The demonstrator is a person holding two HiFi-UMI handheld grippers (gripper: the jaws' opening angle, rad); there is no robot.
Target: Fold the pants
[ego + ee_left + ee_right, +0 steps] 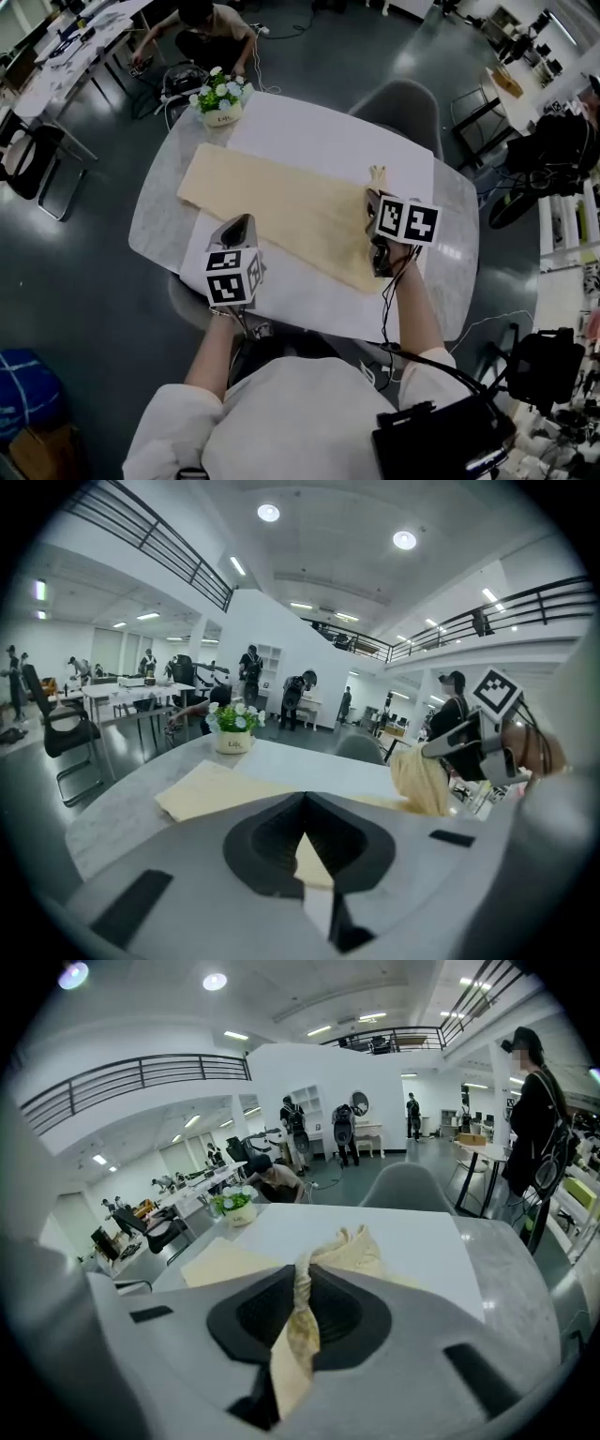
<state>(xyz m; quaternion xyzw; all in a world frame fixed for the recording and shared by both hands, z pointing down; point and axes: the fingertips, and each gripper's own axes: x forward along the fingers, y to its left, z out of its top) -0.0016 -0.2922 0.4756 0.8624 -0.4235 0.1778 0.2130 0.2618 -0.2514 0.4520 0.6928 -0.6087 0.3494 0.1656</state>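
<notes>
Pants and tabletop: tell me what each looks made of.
Pants: soft, matte, pale yellow cloth, probably woven. It bunches into folds where the right tool pinches it. Tabletop: grey, speckled and smooth with a slight sheen, so stone or a stone-look surface; I cannot tell which.

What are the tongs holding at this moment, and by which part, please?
Both hold the pants: the left tongs pinch the near edge, and the right tongs pinch a bunched corner at the right end.
</notes>
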